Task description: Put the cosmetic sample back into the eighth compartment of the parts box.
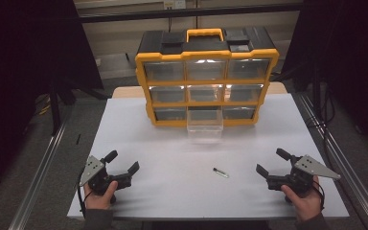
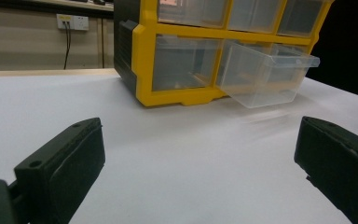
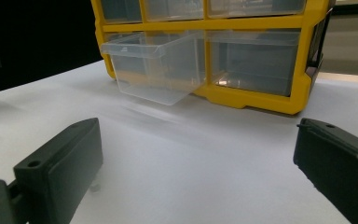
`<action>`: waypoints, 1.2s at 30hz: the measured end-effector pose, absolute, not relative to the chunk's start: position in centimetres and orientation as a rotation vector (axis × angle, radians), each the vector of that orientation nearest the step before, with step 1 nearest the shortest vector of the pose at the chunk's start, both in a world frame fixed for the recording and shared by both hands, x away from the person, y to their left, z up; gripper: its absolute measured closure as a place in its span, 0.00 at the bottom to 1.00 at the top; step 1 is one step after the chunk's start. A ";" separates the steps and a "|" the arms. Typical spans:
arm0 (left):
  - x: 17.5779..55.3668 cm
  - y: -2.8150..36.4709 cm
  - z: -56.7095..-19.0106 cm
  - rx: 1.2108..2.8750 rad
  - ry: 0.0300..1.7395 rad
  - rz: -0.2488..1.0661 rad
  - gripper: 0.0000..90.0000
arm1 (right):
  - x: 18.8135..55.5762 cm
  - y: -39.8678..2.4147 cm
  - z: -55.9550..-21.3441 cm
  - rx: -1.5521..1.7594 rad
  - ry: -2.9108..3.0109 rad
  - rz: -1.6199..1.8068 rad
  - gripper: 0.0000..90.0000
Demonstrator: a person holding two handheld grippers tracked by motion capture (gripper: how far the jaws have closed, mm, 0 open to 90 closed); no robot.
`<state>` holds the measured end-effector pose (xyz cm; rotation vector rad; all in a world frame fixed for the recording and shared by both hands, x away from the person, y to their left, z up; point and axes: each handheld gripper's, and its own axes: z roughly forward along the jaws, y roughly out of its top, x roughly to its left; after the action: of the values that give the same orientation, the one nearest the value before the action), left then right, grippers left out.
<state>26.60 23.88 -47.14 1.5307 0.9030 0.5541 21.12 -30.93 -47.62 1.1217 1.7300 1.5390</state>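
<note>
Here, a white table [image 1: 172,143] is seen from above, with a person's hands at its near edge. At the near left, the left hand [image 1: 99,194] holds the left gripper [image 1: 122,163] low over the table, jaws spread wide with nothing between them. In the left gripper view the bare white surface lies between its two black jaws.

At the far middle stands a yellow and black cabinet [image 1: 206,76] with three rows of three clear drawers and a yellow handle on top. The bottom middle drawer [image 1: 204,125] is pulled out toward the near side and tilts down, its front edge close to the table.

Right of centre, near the person, a small dark and silver bit [image 1: 220,172] lies flat on the table, apart from both grippers.

At the near right, the right hand [image 1: 303,197] holds the right gripper [image 1: 270,162], jaws also wide apart and empty.
</note>
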 end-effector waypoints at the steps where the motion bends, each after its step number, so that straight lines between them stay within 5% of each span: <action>1: 26.6 23.9 -47.1 1.529 0.902 0.550 0.02 | 21.1 -30.9 -47.6 1.119 1.730 1.540 0.01; 36: 26.6 23.8 -47.2 1.564 0.892 0.563 0.02 | 23.1 -28.0 -47.1 1.058 1.879 1.539 0.01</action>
<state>26.64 23.76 -47.15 1.5644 0.8918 0.5633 23.08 -27.98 -47.08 1.0577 1.8794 1.5394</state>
